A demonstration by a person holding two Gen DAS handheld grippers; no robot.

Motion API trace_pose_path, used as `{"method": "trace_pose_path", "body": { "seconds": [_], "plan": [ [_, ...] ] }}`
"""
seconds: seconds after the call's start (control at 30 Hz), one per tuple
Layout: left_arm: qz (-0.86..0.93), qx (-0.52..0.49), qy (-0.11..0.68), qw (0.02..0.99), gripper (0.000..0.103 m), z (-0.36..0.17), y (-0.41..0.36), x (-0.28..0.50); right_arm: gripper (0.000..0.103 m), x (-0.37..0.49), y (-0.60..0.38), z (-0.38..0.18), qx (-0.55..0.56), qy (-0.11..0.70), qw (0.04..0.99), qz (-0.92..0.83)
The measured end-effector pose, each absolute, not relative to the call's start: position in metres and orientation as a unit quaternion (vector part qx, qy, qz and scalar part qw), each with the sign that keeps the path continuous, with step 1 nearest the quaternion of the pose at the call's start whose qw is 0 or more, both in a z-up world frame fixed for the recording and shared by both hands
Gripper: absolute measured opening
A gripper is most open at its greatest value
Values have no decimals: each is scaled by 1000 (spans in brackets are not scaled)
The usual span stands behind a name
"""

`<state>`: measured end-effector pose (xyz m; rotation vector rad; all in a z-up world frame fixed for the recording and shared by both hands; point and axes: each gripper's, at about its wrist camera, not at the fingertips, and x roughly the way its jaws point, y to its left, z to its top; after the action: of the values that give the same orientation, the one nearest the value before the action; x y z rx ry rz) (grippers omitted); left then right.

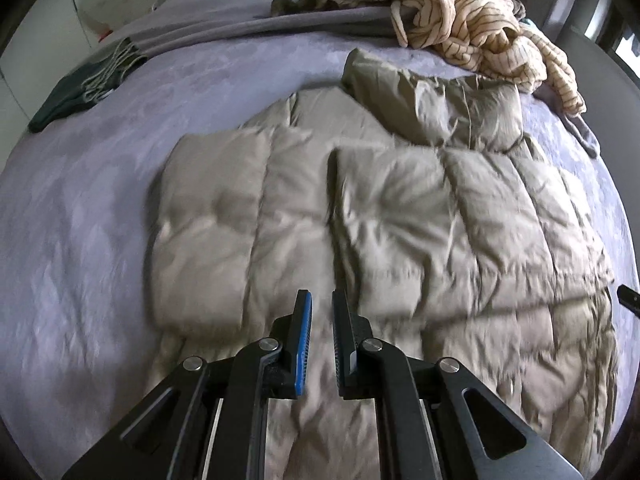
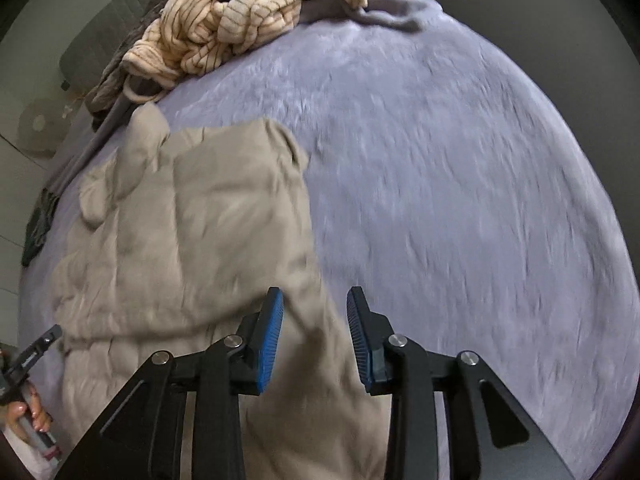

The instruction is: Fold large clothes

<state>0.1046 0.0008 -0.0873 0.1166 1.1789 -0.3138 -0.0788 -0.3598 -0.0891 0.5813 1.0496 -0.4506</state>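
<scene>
Now: both grippers over the jacket

Left wrist: the beige quilted puffer jacket [image 1: 360, 208] lies flat on the lavender bedspread [image 1: 80, 220], long axis running straight ahead of the left gripper [image 1: 322, 300], whose jaws stand slightly parted, empty

Right wrist: the right gripper [image 2: 315, 296], spread wide and empty, hangs over the jacket's right edge, likely the nearer one for folding it

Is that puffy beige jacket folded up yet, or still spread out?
Partly folded: the beige puffer jacket lies flat on the bed, with one padded panel doubled over its middle. Neither gripper holds it.

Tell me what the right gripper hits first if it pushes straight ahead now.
Probably the beige puffer coat: the right gripper points over its right edge, with purple bedspread just beyond. Depth is unclear.
</scene>
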Motion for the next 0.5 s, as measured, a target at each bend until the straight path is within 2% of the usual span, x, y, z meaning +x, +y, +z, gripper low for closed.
{"method": "trace_pose_path", "body": {
  "seconds": [0.03,0.07,0.3,0.33,0.37,0.4,0.5],
  "plan": [
    [-144,56,555,818,12,-87,2,100,49,-83,-358,-89,276,491,799,-208],
    [-140,57,557,816,12,-86,4,92,51,-90,-353,-90,284,494,796,-205],
    [-126,46,573,809,12,-82,16,55,56,-116,-336,-89,303,506,787,-184],
    [-122,45,575,808,25,-82,18,50,56,-120,-334,-89,303,508,786,-181],
    [-114,43,578,807,51,-80,22,43,56,-124,-331,-88,304,510,785,-176],
    [-103,44,579,808,103,-79,24,38,57,-128,-327,-87,305,512,785,-172],
    [-80,48,564,821,102,-71,33,21,60,-138,-321,-85,307,517,782,-162]
  ]
}}
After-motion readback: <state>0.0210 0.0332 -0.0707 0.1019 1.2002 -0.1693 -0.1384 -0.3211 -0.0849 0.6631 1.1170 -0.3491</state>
